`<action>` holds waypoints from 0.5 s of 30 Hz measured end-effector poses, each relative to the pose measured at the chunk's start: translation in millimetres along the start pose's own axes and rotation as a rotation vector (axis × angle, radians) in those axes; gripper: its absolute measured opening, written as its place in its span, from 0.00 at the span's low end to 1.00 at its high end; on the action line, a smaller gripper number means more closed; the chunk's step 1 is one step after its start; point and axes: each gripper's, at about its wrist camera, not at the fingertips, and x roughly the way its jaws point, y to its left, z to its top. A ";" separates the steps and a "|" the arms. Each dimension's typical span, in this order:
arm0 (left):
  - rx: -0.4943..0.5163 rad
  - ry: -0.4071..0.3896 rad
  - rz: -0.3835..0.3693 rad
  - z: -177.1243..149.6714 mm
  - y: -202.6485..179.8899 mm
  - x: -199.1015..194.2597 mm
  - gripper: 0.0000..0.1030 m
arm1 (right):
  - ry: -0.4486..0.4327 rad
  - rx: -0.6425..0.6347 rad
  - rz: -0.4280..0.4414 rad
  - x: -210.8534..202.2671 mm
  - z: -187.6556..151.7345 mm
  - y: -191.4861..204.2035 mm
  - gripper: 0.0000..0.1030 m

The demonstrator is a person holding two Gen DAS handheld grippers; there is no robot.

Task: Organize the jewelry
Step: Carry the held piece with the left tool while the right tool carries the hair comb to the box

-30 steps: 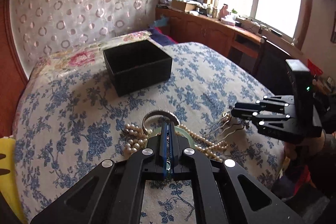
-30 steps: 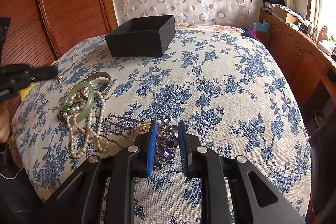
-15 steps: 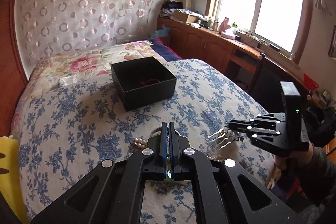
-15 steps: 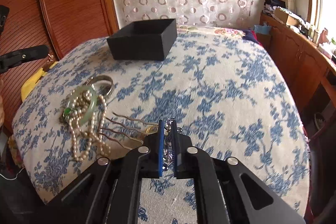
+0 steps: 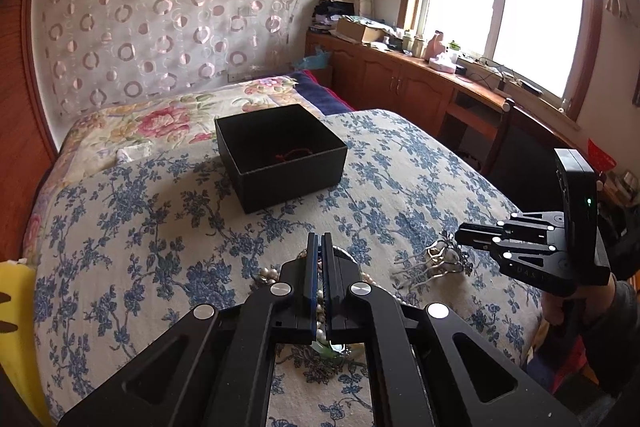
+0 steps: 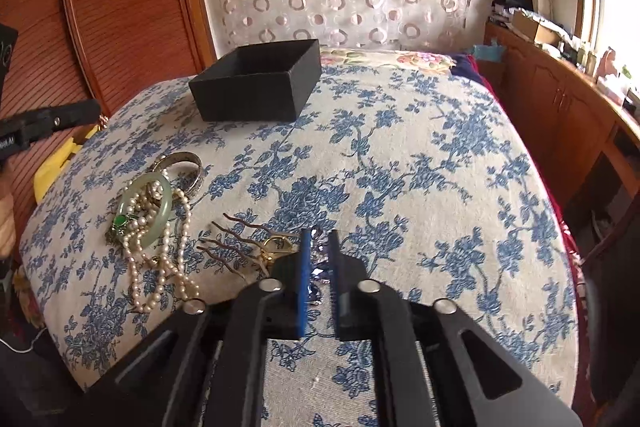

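The right hand-held gripper (image 6: 319, 269) is pinching the jewelled metal hair comb (image 6: 256, 247), its jaws having just reopened slightly; it should re-tighten before carrying toward the open black box (image 6: 256, 87). The left hand-held gripper (image 5: 319, 269) is pressed together, empty.

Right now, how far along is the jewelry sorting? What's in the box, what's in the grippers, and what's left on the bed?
Early. The black box holds only a red cord. The right gripper, jaws just reopened slightly, straddles the hair comb's purple ornament; whether they grip it is unclear. The left gripper is shut and empty above the pile. Left: pearl necklace, jade bangle, silver bangle.
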 end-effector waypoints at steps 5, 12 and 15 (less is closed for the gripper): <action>0.003 0.009 -0.005 -5.1 -3.0 4.3 0.01 | 0.033 0.015 -0.008 7.7 3.3 -0.8 0.26; 0.008 0.002 -0.007 -4.0 -5.4 2.6 0.01 | 0.033 0.055 0.044 1.3 2.5 -2.2 0.28; 0.010 0.002 -0.005 -3.4 -6.3 2.3 0.01 | 0.049 0.064 0.055 6.0 1.6 -1.3 0.30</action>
